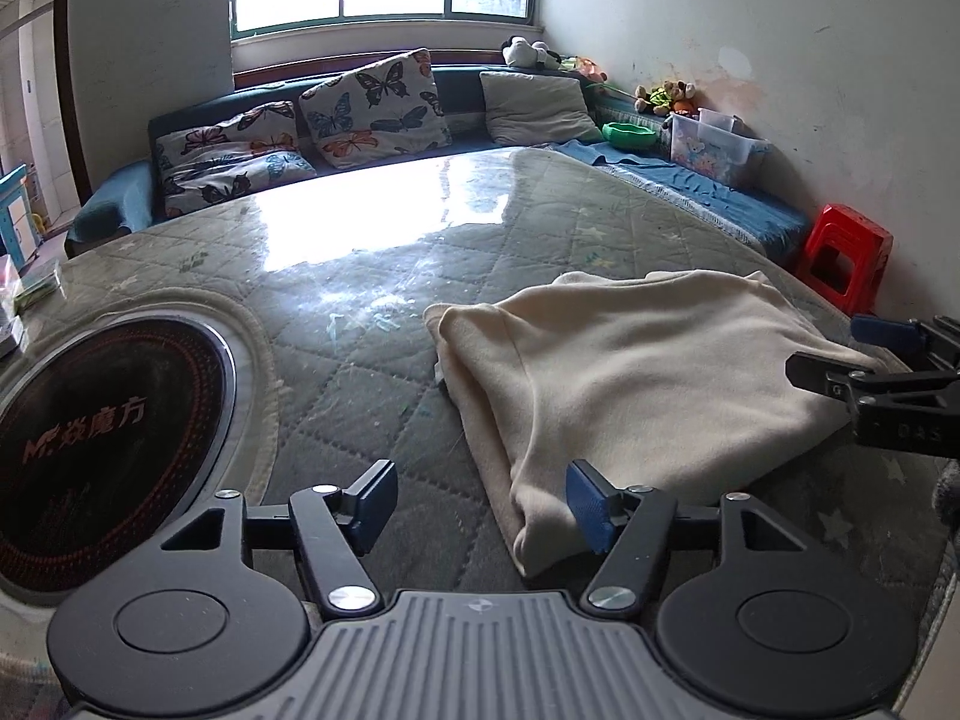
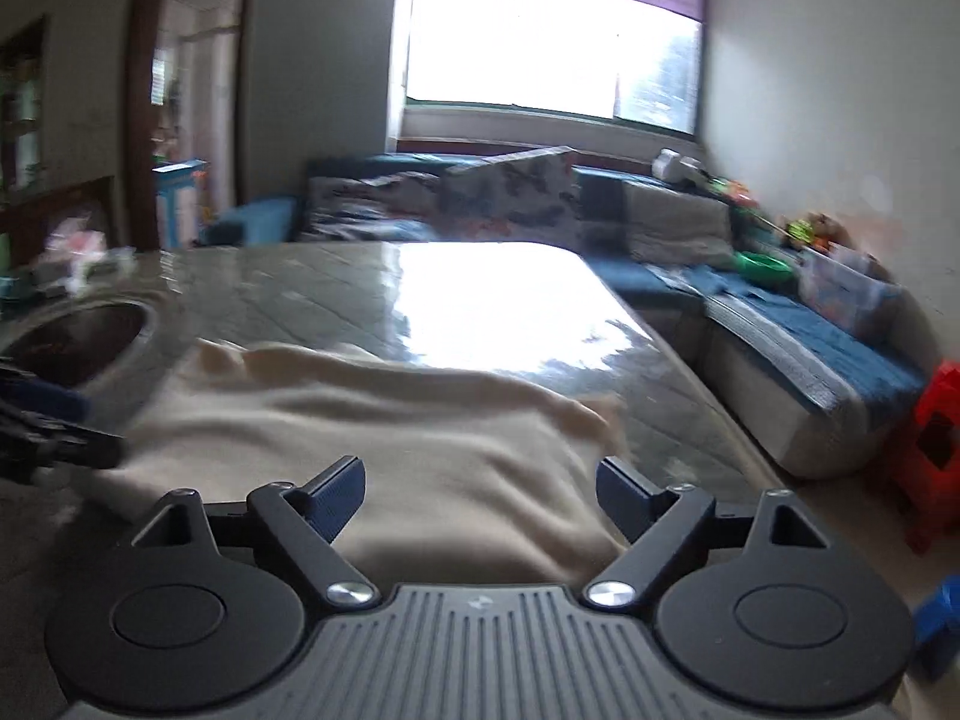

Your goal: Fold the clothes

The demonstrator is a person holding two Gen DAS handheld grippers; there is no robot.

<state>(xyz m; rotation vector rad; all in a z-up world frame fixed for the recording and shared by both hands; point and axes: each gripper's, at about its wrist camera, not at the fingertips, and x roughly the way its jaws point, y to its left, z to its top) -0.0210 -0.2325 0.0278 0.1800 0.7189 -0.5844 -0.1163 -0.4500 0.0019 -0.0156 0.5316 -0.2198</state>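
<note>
A cream garment (image 1: 636, 372) lies folded over on the quilted table cover (image 1: 372, 312), at the near right. My left gripper (image 1: 480, 504) is open and empty at the garment's near left corner, its right fingertip beside the fold. My right gripper (image 2: 480, 495) is open and empty just above the near edge of the same garment (image 2: 420, 450); that view is motion-blurred. The right gripper also shows in the left wrist view (image 1: 840, 354) at the garment's right edge. The left gripper's tip shows at the left of the right wrist view (image 2: 54, 432).
A round black induction hob (image 1: 102, 438) is set into the table at the left. A blue sofa (image 1: 690, 180) with butterfly cushions (image 1: 372, 108) runs behind and to the right. A red stool (image 1: 846, 258) stands by the right wall. Small packets (image 1: 36, 288) lie at the far left.
</note>
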